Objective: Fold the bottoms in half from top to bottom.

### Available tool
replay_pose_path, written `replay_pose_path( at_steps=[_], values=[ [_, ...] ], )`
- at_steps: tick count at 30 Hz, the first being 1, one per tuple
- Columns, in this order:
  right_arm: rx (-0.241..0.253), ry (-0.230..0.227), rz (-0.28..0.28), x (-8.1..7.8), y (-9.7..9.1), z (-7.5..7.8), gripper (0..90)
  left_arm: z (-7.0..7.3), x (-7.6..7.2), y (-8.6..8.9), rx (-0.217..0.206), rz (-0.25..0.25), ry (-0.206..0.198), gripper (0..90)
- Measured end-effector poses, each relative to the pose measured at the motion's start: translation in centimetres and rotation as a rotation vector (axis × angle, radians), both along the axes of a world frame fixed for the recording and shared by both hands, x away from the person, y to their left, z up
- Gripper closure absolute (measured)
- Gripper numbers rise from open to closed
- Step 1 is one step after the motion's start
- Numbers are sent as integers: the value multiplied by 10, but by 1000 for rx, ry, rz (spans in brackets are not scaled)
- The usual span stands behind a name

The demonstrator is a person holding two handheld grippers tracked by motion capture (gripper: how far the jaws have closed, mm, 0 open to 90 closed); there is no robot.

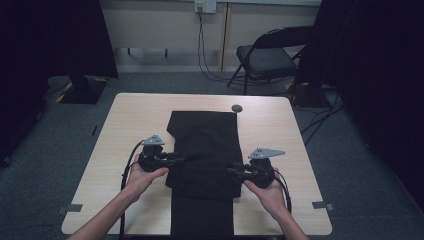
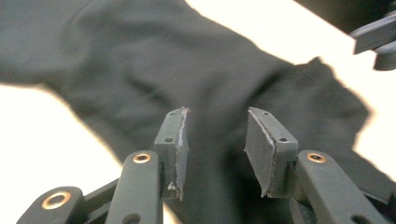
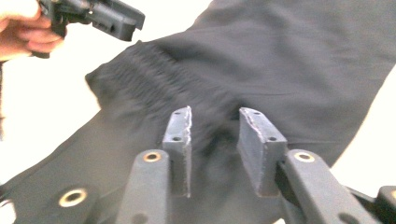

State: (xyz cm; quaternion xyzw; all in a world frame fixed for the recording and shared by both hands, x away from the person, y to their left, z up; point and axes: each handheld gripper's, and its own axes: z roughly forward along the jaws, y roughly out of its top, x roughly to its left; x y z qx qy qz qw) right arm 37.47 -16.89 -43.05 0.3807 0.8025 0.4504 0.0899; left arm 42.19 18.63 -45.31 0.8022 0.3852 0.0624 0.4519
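One fold is lying done on the black fabric trousers (image 1: 202, 150); the left gripper (image 1: 175, 159) and right gripper (image 1: 236, 170) are hovering part-open, empty, with more folding waiting.

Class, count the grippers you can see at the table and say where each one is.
2. The left gripper is at the left edge of the black cloth; the right gripper is at its right edge. Both have open jaws.
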Motion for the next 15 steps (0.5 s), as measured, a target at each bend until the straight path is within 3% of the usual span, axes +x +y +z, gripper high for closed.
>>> replay_pose_path(
  at_steps=[3, 7, 9, 11, 15],
  values=[
    [-48, 25, -56, 16, -4, -15, 677, -12, 10, -3, 38, 33, 29, 575],
    [-91, 63, -66, 27, -1, -31, 679, -17, 5, -18, 117, -44, 25, 491],
    [-112, 77, -42, 26, 5, -36, 671, -16, 1, -22, 116, -65, 18, 464],
    [-114, 82, -6, 21, 12, -37, 668, -11, -5, -21, 88, -90, 11, 450],
    [-77, 81, 47, 8, 15, -31, 667, -6, -17, -20, 84, -116, -7, 439]
  ],
)
